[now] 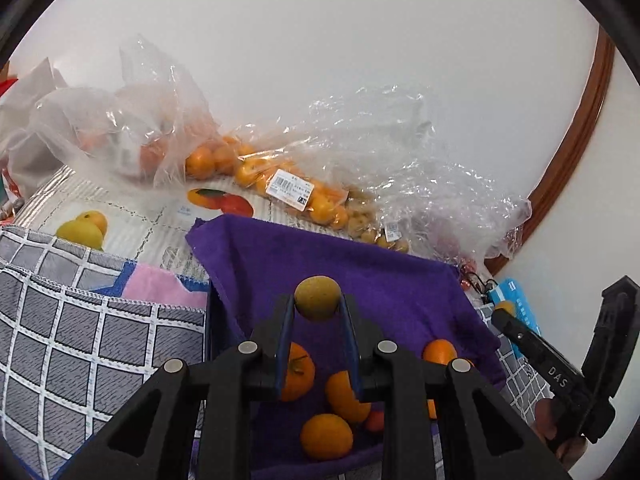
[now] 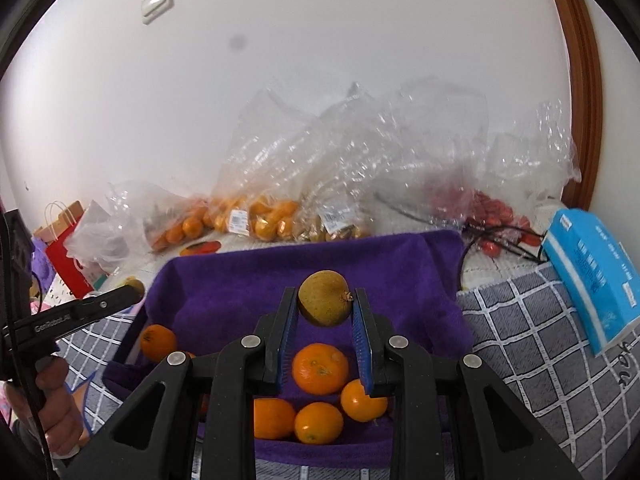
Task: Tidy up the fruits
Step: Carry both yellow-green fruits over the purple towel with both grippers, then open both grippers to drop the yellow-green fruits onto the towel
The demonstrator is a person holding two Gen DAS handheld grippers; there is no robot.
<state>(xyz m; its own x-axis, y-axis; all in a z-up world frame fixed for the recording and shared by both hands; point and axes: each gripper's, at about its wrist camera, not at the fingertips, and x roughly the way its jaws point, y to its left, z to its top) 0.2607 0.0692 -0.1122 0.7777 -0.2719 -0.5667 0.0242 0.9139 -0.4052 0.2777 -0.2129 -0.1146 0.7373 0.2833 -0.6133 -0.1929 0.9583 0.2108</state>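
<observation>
Both tongs are clamped on fruit, each over the purple-lined bin (image 1: 400, 292).

Left tongs (image 1: 317, 300) pinch a small yellow-green fruit (image 1: 317, 297) at the tips. Right tongs (image 2: 325, 300) grip a similar greenish-brown fruit (image 2: 323, 298), stem nub against the right pad. Both are held at the very fingertips, probably so each can be dropped cleanly without the tongs fouling the fruit below.

The oranges (image 2: 320, 368) lie heaped at the bin's near end on the purple towel (image 2: 320, 256), which likely cushions them.

Judgement: both fruits are about to go in with the oranges, or are being sorted apart from them; can't tell which.

View differences:
- The left wrist view shows a fruit-print mat (image 1: 132, 216) and a pink cloth (image 1: 160, 284) left of the bin, plus the right tool at far right.
- The right wrist view shows a blue box (image 2: 592, 276) on the checked cloth (image 2: 520, 340), red fruit in bags (image 2: 492, 208), a red paper bag (image 2: 64, 256), and the hand (image 2: 52, 408) on the left tool.
- Bagged oranges (image 1: 248, 168) sit behind the bin in both.
</observation>
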